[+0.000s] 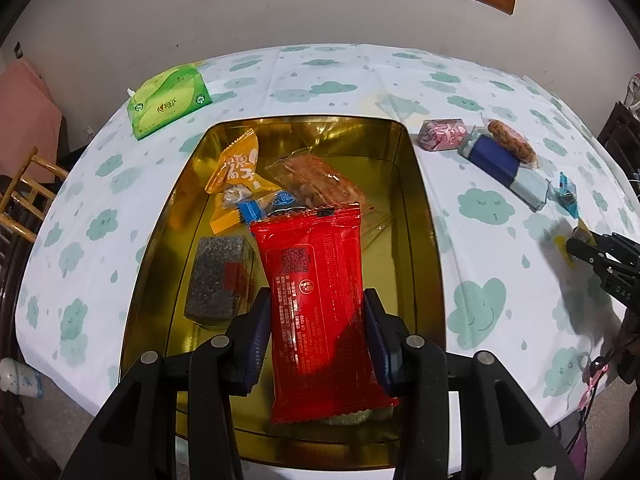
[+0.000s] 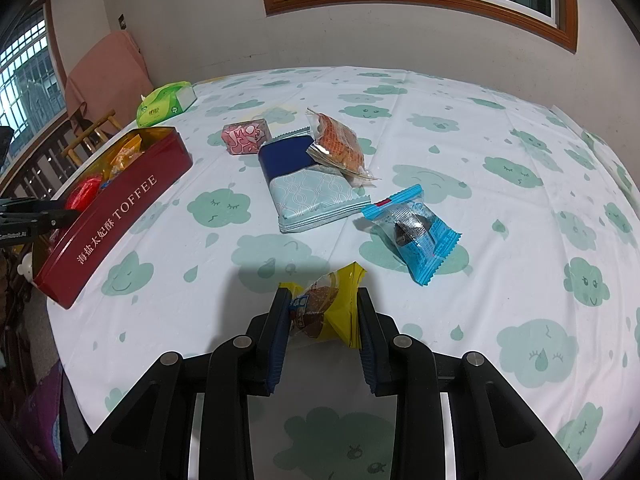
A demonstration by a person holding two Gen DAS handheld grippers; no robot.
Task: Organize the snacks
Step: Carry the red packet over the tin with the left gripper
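My left gripper [image 1: 316, 304] is shut on a red snack packet [image 1: 320, 300], held over the gold inside of the toffee tin [image 1: 424, 216]. In the tin lie an orange packet [image 1: 236, 164], a clear-wrapped biscuit [image 1: 316, 184] and a dark seaweed block [image 1: 218, 276]. My right gripper [image 2: 324, 308] is shut on a yellow-wrapped snack [image 2: 326, 308], low over the tablecloth. From the right wrist view the tin [image 2: 116, 216] shows its red side at the left, with the left gripper's fingers [image 2: 40, 216] over it. Loose on the cloth are a blue candy packet [image 2: 412, 232], a blue-and-white packet [image 2: 308, 184], a clear-wrapped cracker [image 2: 338, 148] and a pink box [image 2: 246, 138].
A green tissue pack [image 1: 168, 98] lies at the table's far left. The cloud-patterned tablecloth [image 2: 500, 168] covers a round table. A wooden chair [image 1: 24, 196] with a pink cloth stands by the wall at the left. The right gripper's fingers [image 1: 600, 256] show at the right edge.
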